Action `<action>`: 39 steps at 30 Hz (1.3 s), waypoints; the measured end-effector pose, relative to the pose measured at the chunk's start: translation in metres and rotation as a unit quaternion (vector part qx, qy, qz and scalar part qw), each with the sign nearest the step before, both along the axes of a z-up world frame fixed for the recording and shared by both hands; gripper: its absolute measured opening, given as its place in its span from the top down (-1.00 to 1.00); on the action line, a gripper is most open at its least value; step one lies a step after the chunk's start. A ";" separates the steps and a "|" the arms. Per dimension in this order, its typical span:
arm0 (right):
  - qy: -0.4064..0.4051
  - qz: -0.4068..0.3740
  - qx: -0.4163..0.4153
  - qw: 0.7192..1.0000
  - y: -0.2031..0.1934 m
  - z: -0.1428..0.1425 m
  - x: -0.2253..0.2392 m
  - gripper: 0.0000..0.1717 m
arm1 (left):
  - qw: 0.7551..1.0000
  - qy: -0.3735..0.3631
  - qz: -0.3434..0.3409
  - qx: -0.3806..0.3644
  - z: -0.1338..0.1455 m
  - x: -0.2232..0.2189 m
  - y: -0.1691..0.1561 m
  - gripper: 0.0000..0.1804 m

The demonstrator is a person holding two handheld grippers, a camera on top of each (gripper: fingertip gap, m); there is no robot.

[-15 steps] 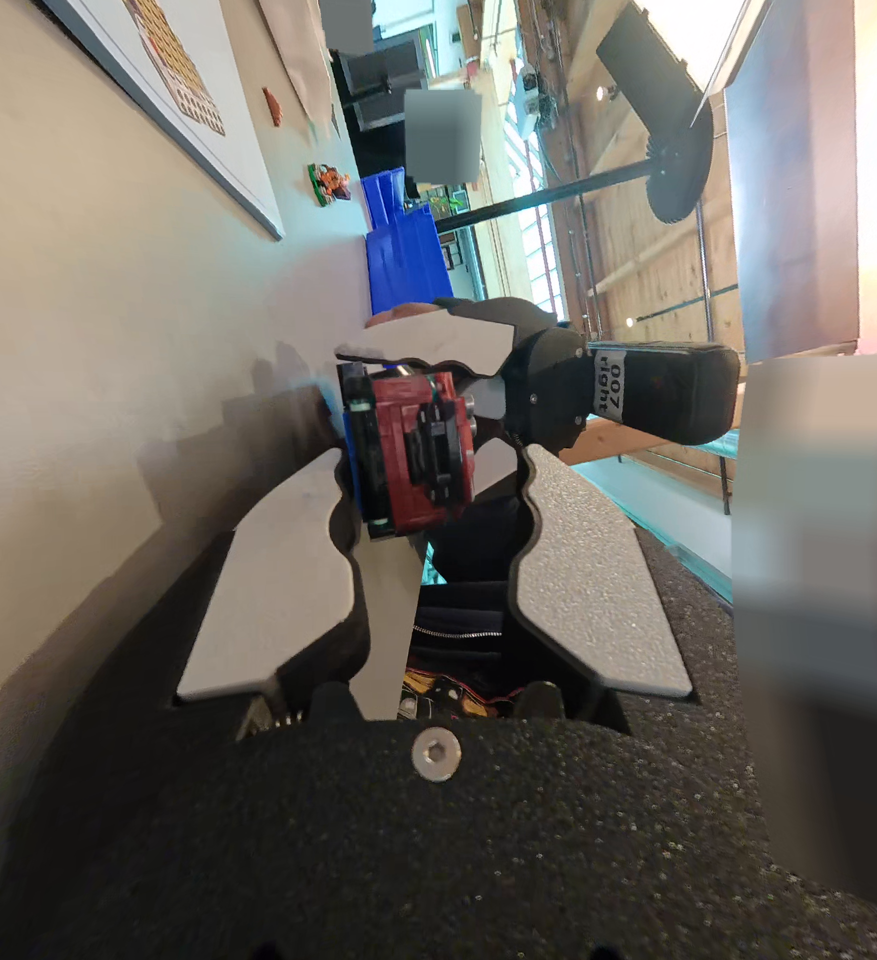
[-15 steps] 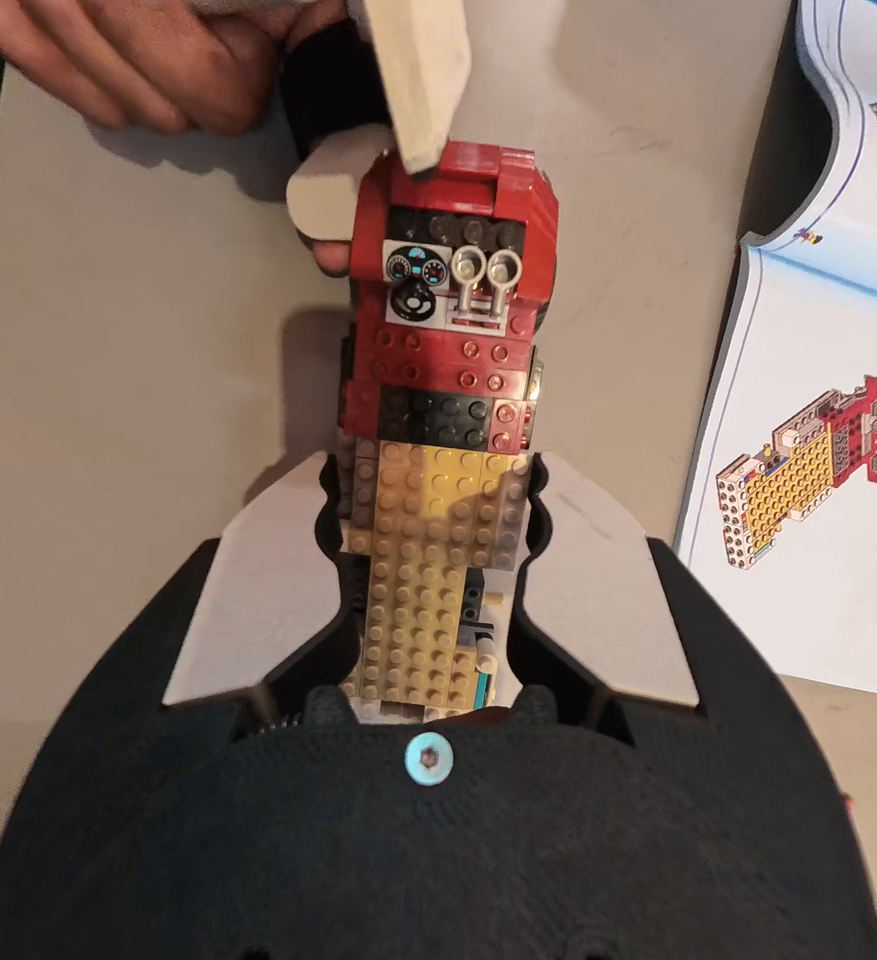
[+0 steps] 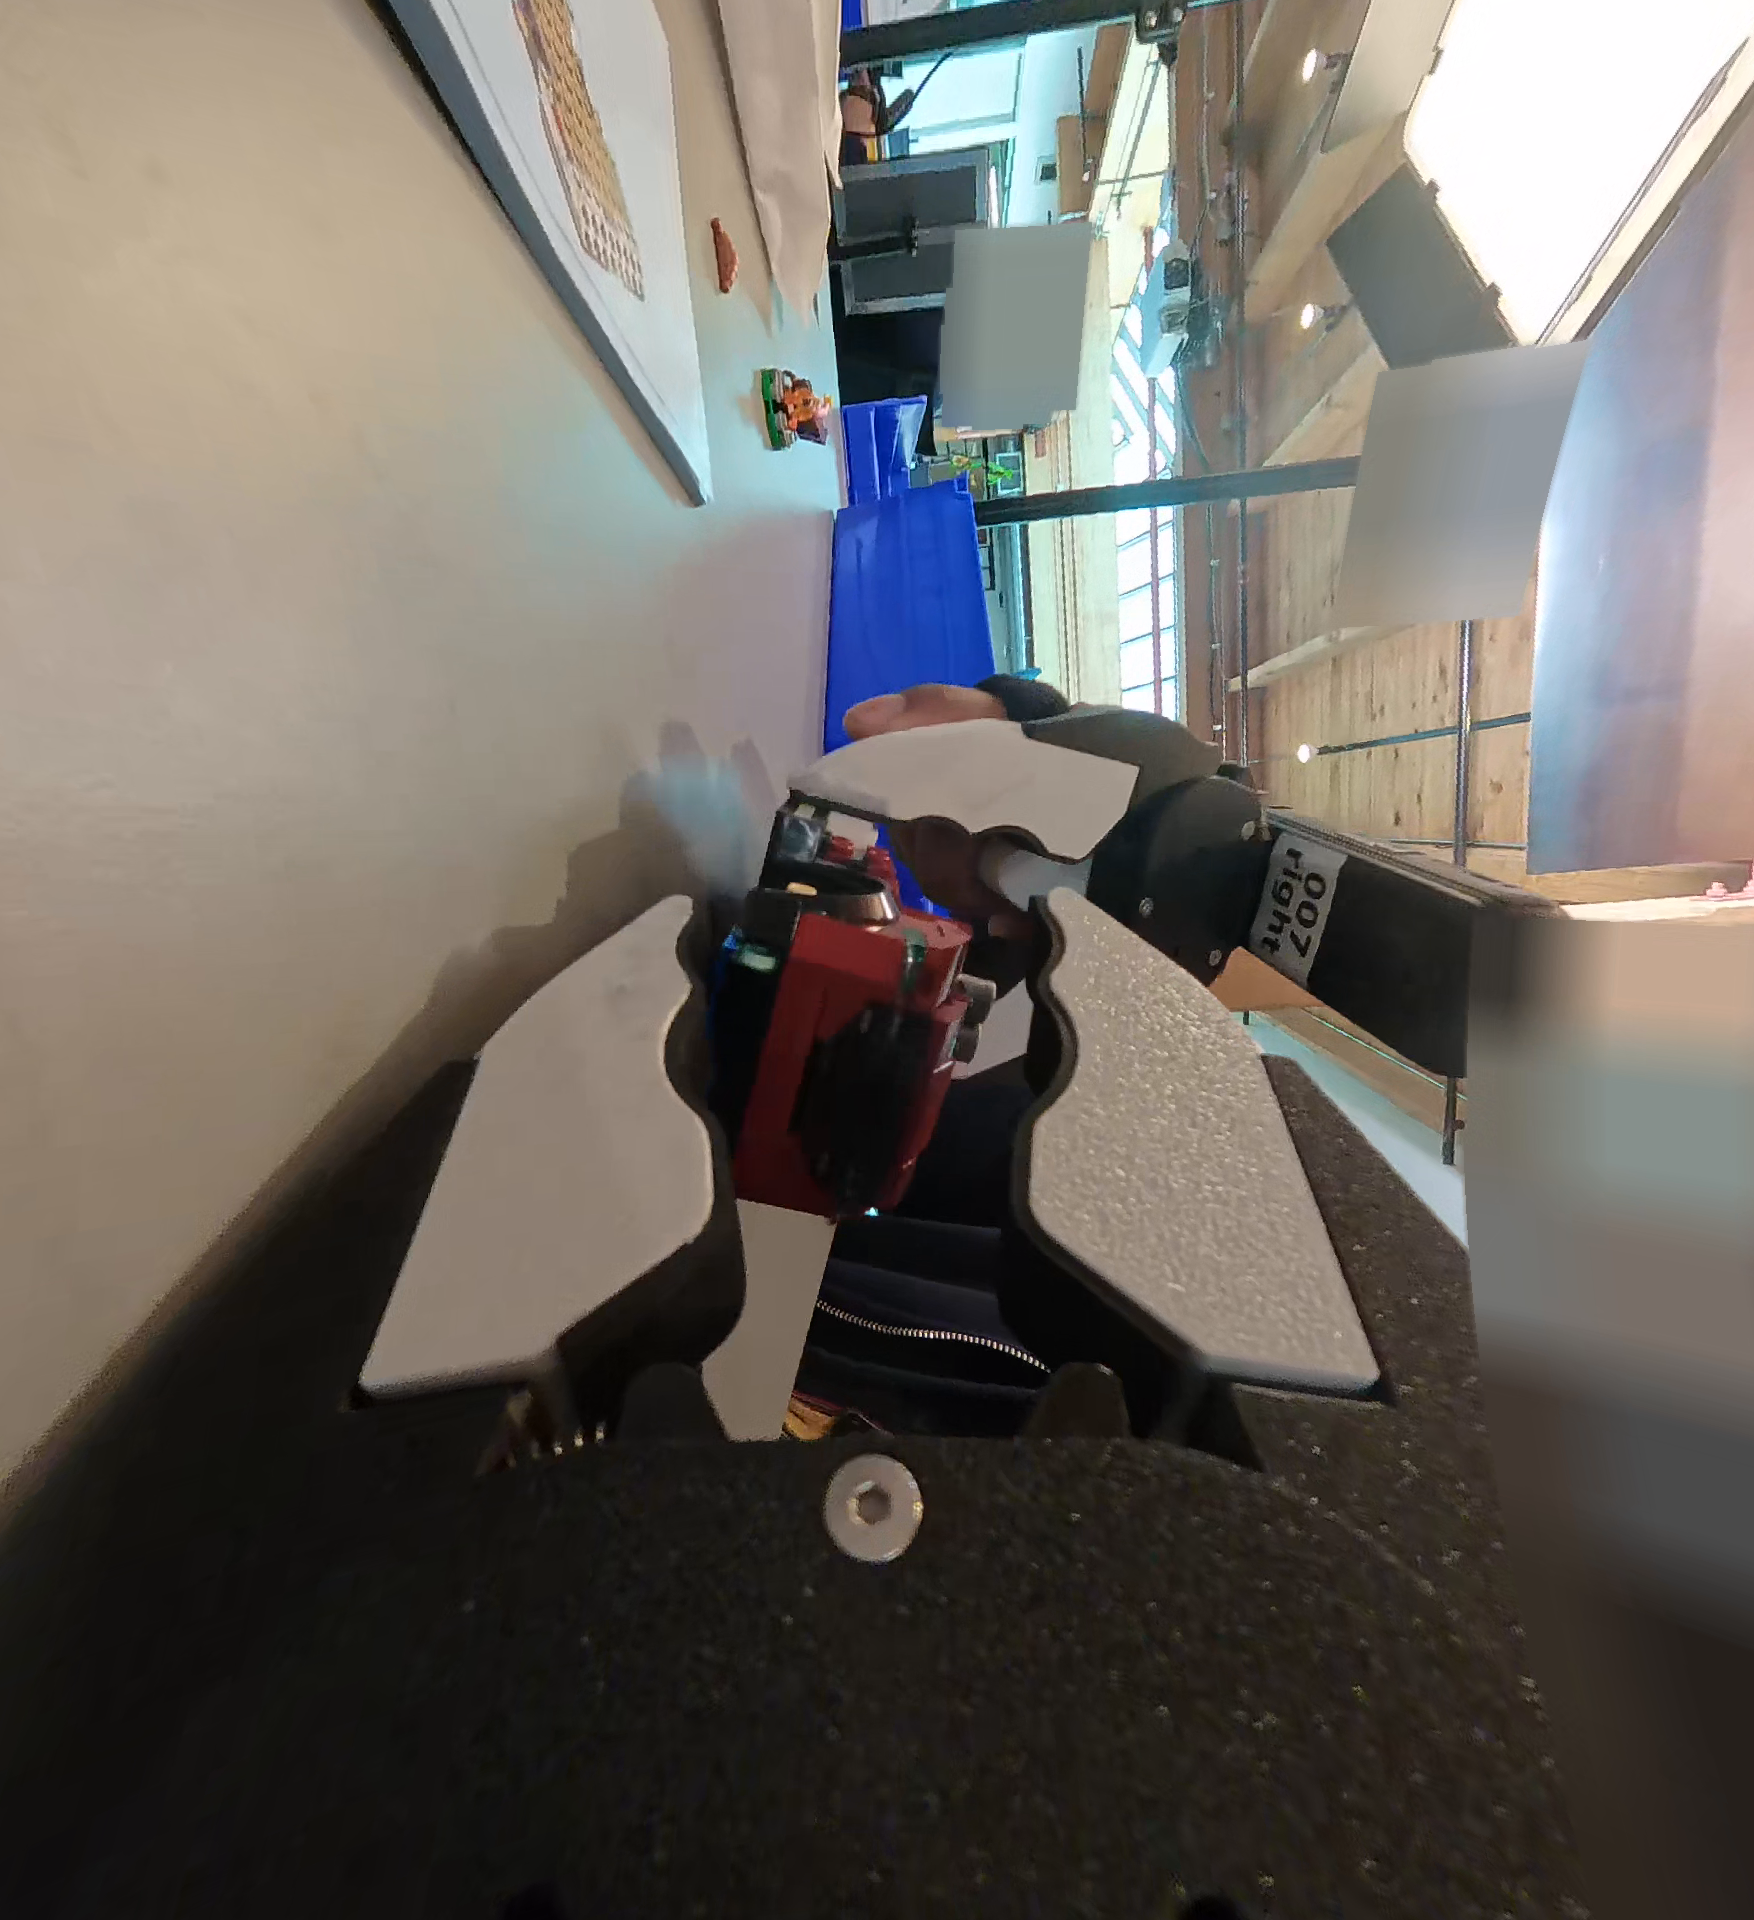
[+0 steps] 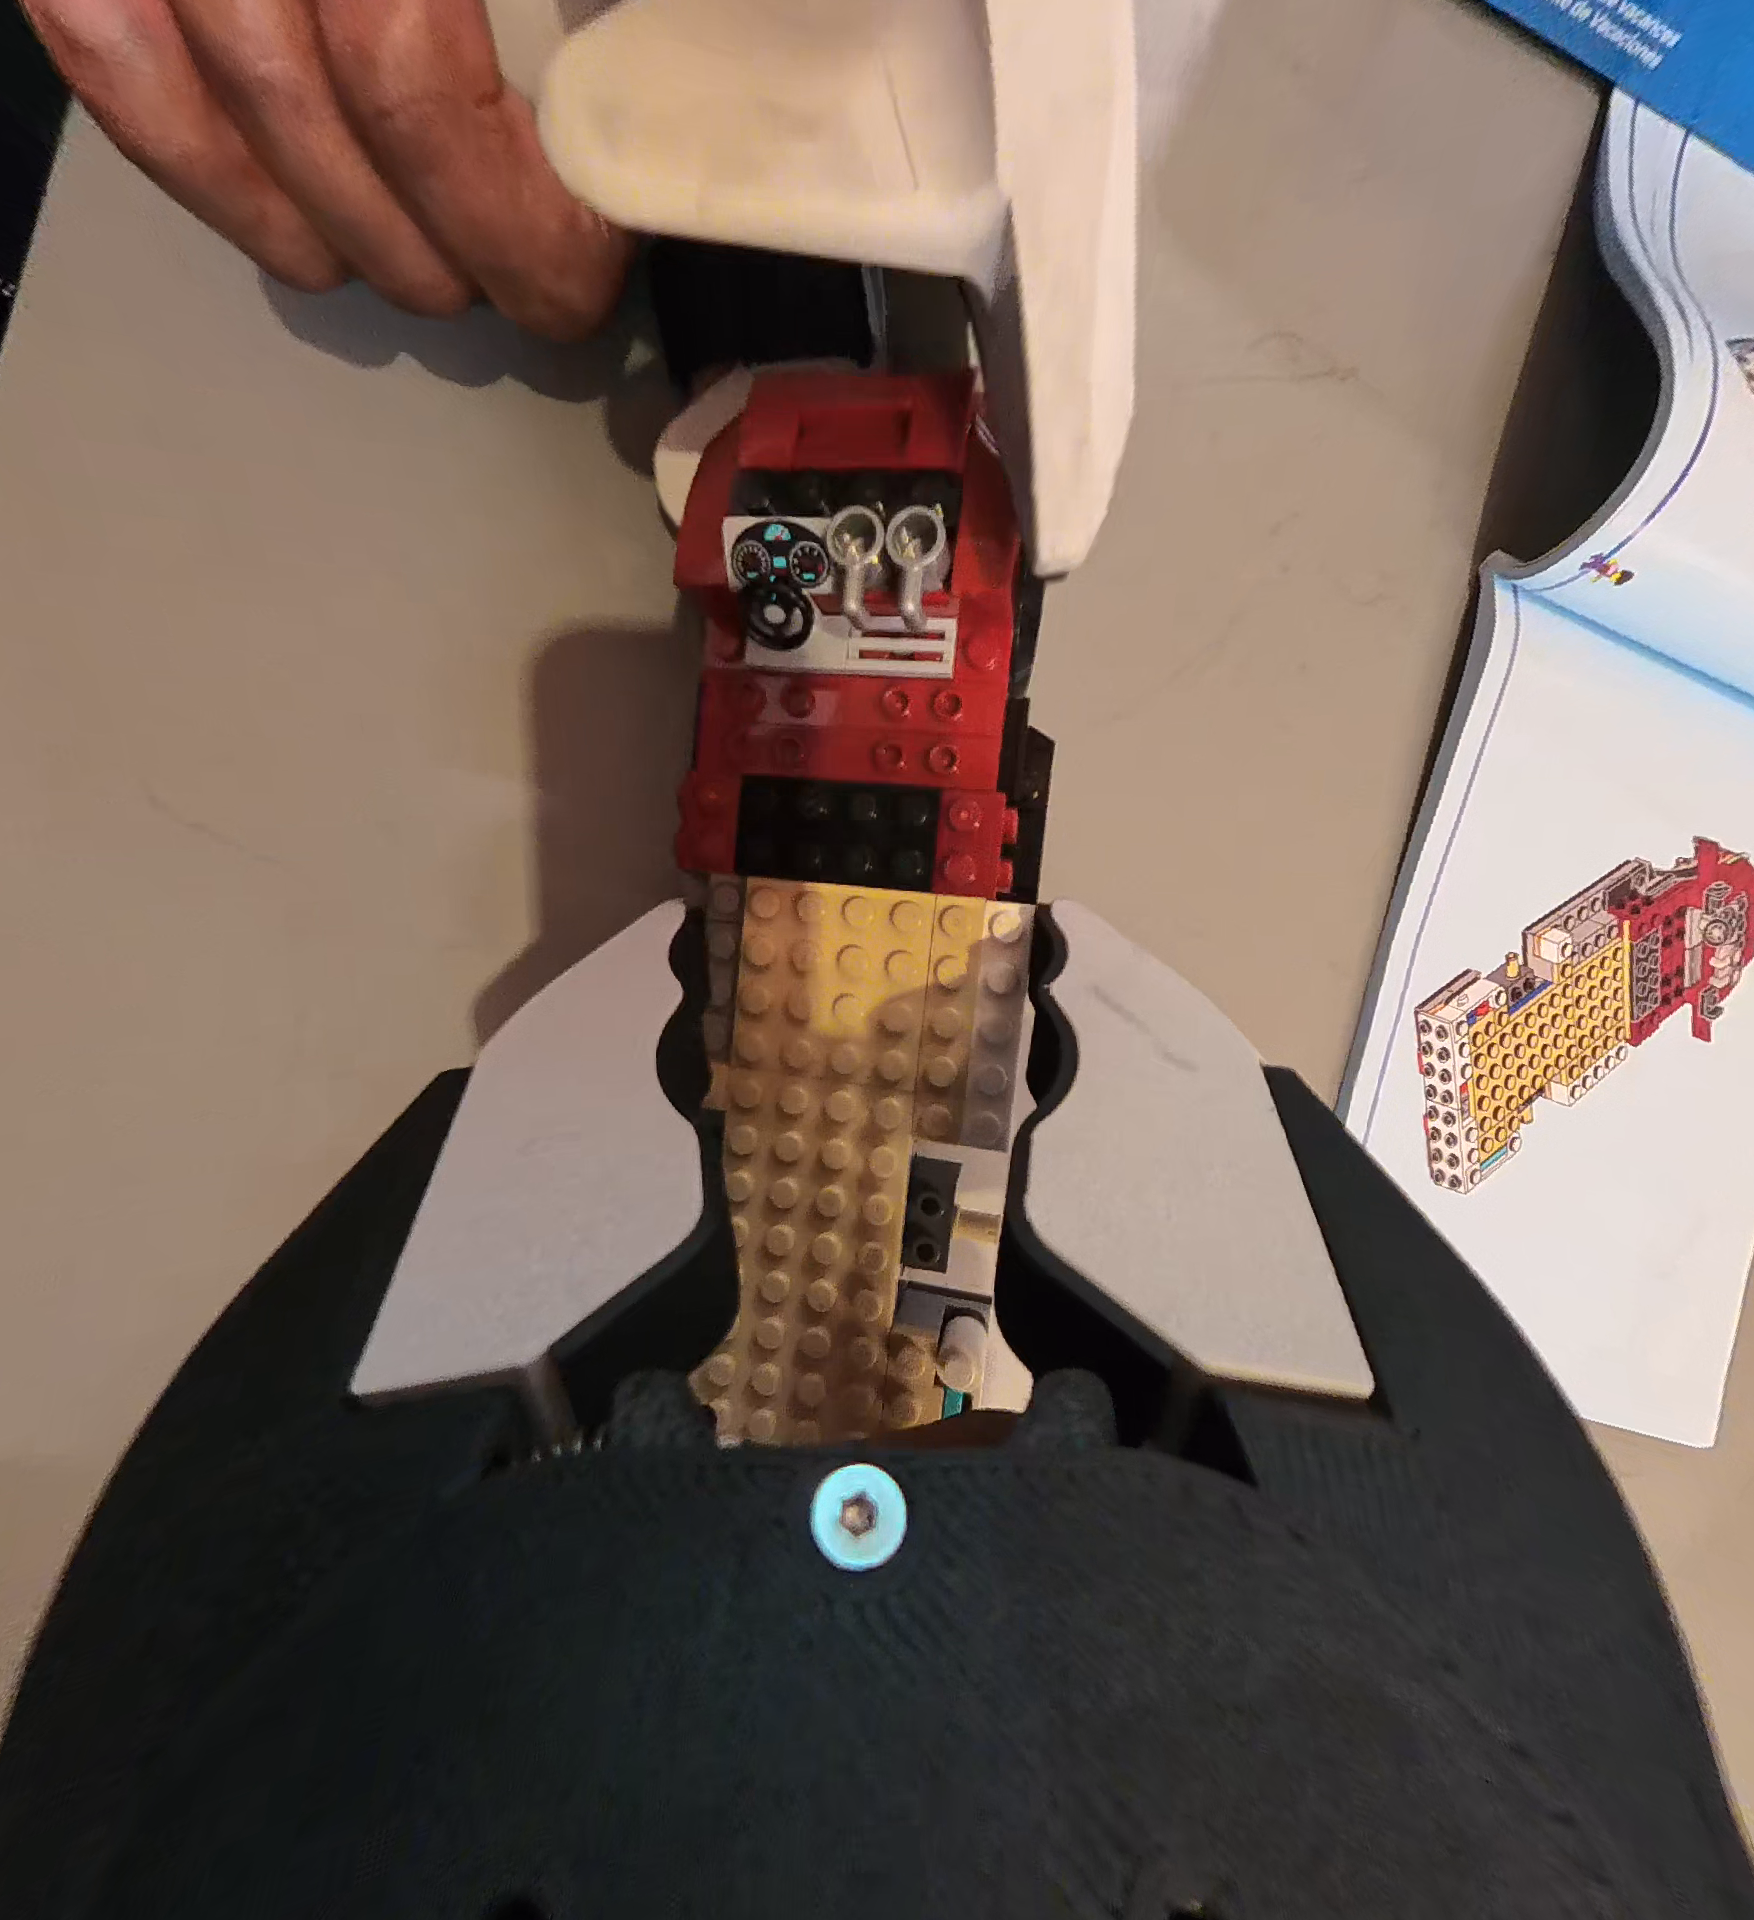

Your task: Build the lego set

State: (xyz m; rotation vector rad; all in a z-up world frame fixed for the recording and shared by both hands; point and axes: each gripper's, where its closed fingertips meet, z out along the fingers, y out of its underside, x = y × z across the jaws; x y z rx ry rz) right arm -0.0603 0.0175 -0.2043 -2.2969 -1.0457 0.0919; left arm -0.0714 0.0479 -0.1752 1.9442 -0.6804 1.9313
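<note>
Right wrist view first: my right tongs (image 4: 857, 997) are clamped on the brick model (image 4: 852, 1039). Both pads press flat on the sides of its tan studded deck, and the rear of the model runs back deep between the fingers. The red cab end with the dials and steering wheel sticks out ahead of the fingertips. The model is over bare desk (image 4: 281, 727), between the desk edge by the dark clothing and the open instruction booklet (image 4: 1631, 935) lying on the other side. I cannot tell whether it rests on the surface or hangs just above it.

Over on the left wrist view, my left tongs (image 3: 857, 997) stand spread around that red cab end. The cab sits close against one finger (image 3: 582, 1122), with a clear gap to the other, so nothing is gripped there. The right tongs' two pale fingers cross the view, one above and one below the model. A hand (image 4: 333, 156) shows beside the left tongs, just above the desk. Farther along the desk sit a small brick figure (image 3: 795, 407) and a blue bin (image 3: 904, 603) toward the far edge.
</note>
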 end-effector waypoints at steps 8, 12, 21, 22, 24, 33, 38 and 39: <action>-0.006 -0.032 -0.005 0.999 -0.001 0.001 0.003 0.29 | 1.000 0.023 0.014 0.014 -0.008 0.001 -0.001 0.49; -0.021 -0.061 0.007 0.998 -0.005 0.003 0.002 0.19 | 0.999 0.026 0.028 0.009 -0.009 0.001 0.001 0.49; -0.035 -0.074 -0.019 0.996 -0.007 -0.020 0.007 0.14 | 0.999 0.029 0.023 0.023 -0.008 0.002 -0.004 0.49; -0.032 -0.070 -0.019 0.997 -0.008 -0.020 0.007 0.14 | 0.999 0.029 0.021 0.024 -0.008 0.002 -0.004 0.49; -0.029 -0.061 -0.020 0.997 -0.008 -0.020 0.006 0.14 | 0.999 0.029 0.015 0.028 -0.008 0.001 -0.006 0.49; -0.032 -0.042 -0.026 0.998 -0.009 -0.019 0.008 0.15 | 0.999 0.030 0.003 0.035 -0.009 0.004 -0.010 0.48; -0.030 -0.040 -0.031 0.998 -0.007 -0.019 0.010 0.15 | 0.999 0.026 0.012 0.033 -0.008 0.008 -0.009 0.48; -0.029 -0.041 -0.031 0.998 -0.007 -0.019 0.011 0.15 | 0.999 0.027 0.014 0.029 -0.008 0.008 -0.009 0.48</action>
